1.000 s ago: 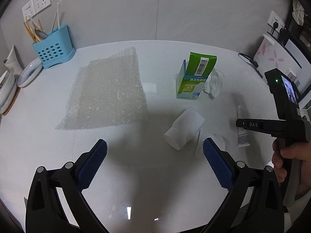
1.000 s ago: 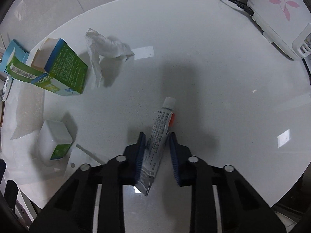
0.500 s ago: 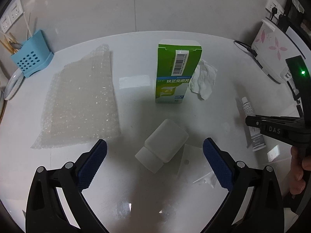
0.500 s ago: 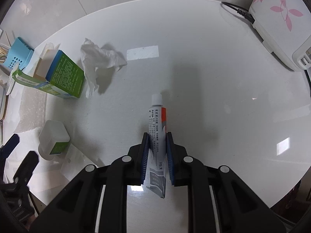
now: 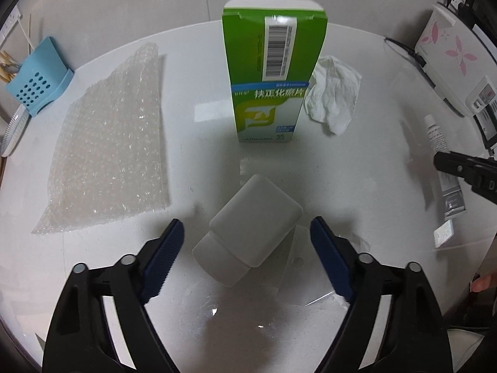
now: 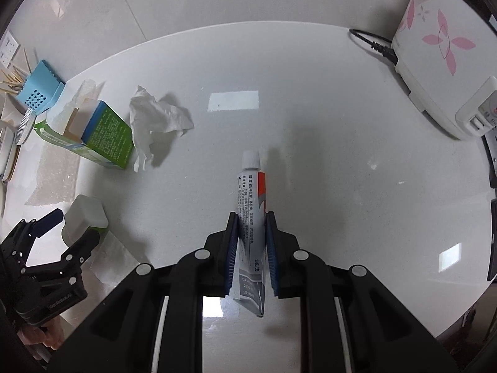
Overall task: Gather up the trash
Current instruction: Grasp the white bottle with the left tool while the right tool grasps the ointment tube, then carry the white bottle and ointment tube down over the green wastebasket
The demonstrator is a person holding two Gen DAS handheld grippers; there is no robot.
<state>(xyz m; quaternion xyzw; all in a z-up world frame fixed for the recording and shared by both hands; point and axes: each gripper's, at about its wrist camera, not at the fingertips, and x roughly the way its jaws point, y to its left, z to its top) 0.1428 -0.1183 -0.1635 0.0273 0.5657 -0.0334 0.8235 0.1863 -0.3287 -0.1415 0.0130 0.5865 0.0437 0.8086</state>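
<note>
My right gripper [image 6: 251, 217] is shut on a grey ointment tube [image 6: 251, 195], white cap pointing away, over the white table; the tube also shows in the left wrist view [image 5: 442, 168]. My left gripper [image 5: 247, 236] is open, its blue pads on either side of a white plastic bottle [image 5: 248, 233] lying on its side; the bottle shows in the right wrist view [image 6: 84, 217] too. A green medicine box [image 5: 270, 74] stands behind it, with a crumpled tissue [image 5: 334, 93] to its right. A bubble wrap sheet [image 5: 108, 143] lies on the left.
A clear plastic film [image 5: 310, 267] lies under the bottle. A blue utensil holder [image 5: 37, 77] stands at the far left by the wall. A white appliance with pink flowers [image 6: 435, 62] and its black cable [image 6: 372, 43] sit at the right.
My left gripper has moved forward until the white bottle lies between its open pads. My right gripper has closed on the tube and straightened it.
</note>
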